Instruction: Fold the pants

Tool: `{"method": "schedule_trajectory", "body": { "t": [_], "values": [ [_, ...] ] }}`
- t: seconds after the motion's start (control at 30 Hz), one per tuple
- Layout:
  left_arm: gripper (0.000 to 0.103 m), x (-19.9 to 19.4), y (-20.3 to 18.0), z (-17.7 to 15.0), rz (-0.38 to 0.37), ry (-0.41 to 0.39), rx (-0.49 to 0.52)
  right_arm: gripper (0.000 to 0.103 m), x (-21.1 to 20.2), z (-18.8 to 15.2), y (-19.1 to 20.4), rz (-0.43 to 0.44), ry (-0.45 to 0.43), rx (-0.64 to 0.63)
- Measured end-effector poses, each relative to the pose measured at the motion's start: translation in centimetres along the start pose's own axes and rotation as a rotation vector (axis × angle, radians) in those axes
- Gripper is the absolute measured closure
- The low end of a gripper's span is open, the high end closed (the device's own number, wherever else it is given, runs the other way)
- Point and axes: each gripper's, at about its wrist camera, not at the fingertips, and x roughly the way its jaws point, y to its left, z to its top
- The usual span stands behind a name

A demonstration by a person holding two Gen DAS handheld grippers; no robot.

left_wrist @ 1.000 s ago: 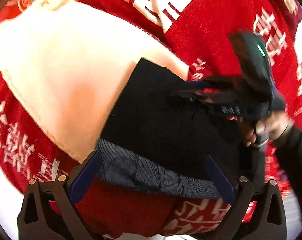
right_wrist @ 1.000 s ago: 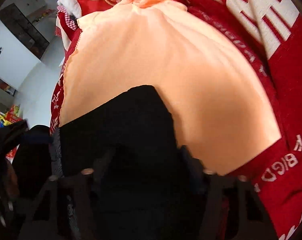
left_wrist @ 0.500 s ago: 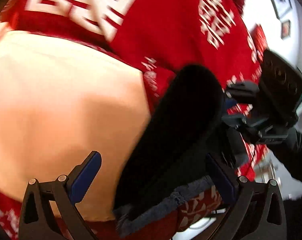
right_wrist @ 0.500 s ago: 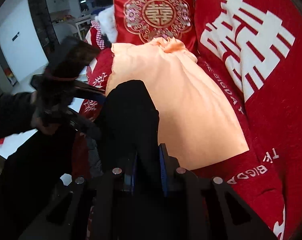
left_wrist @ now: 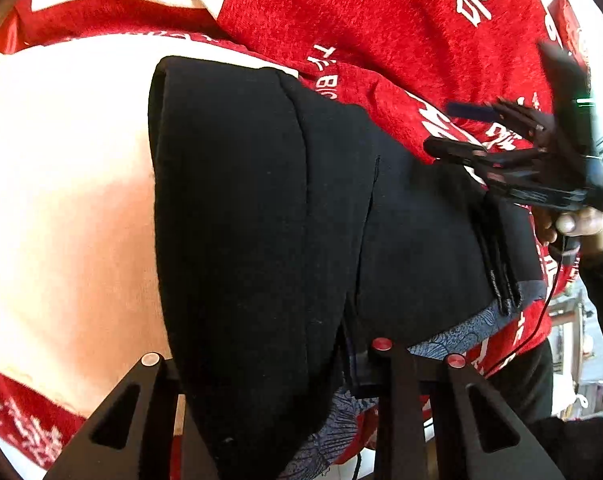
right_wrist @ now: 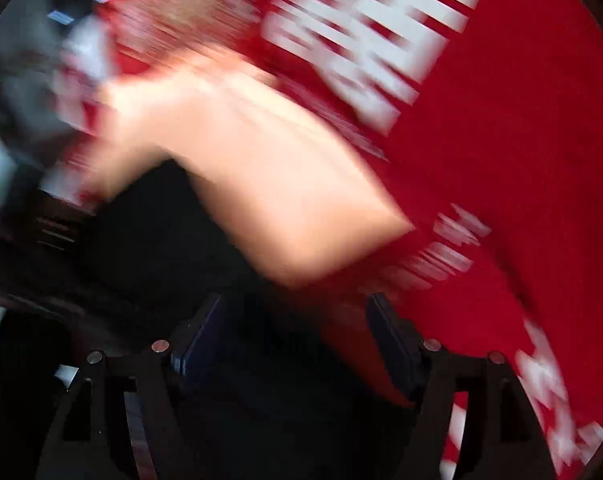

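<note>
The left hand-held gripper (left_wrist: pixel 269 364), spread wide half a second ago, is now clenched on the black pants (left_wrist: pixel 261 208). The right hand-held gripper (right_wrist: pixel 297 344) has released them, jaws apart over the red blanket (right_wrist: pixel 501 140).

One pair of black pants (left_wrist: pixel 261 220), one peach cloth (left_wrist: pixel 61 200), one red blanket (left_wrist: pixel 381 20), two tools: left (left_wrist: pixel 269 364), right (right_wrist: pixel 293 340).

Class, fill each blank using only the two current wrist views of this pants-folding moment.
1. The left gripper is shut on the folded ____ fabric pants.
2. The right gripper has its jaws ____.
3. The pants lie partly over a pale ____ cloth.
4. Beneath both lies a ____ blanket with white characters.

Missing words: black; open; peach; red
</note>
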Motion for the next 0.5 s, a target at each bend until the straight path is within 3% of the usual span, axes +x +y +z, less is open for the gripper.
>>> {"method": "schedule_trajectory", "body": {
  "t": [0.07, 0.13, 0.2, 0.3, 0.5],
  "values": [
    [0.074, -0.5, -0.5, 0.1, 0.005, -0.002, -0.013, 0.027, 1.2, -1.6, -2.3, -0.206, 0.1, 0.079],
    [0.075, -0.8, -0.8, 0.3, 0.008, 0.004, -0.035, 0.027, 1.9, -3.6, -4.5, -0.306, 0.173, 0.217],
    [0.076, -0.9, -1.1, 0.0, 0.015, 0.009, -0.053, 0.027, 2.2, -5.6, -5.5, -0.374, 0.206, 0.326],
    [0.077, -1.4, -2.0, 0.0, 0.042, 0.011, -0.063, 0.027, 2.4, -8.2, -4.3, -0.411, 0.218, 0.376],
    [0.077, -3.3, -3.5, 0.7, 0.071, 0.003, -0.06, 0.027, -0.5, -11.4, 3.1, -0.513, 0.171, 0.233]
  ]
}}
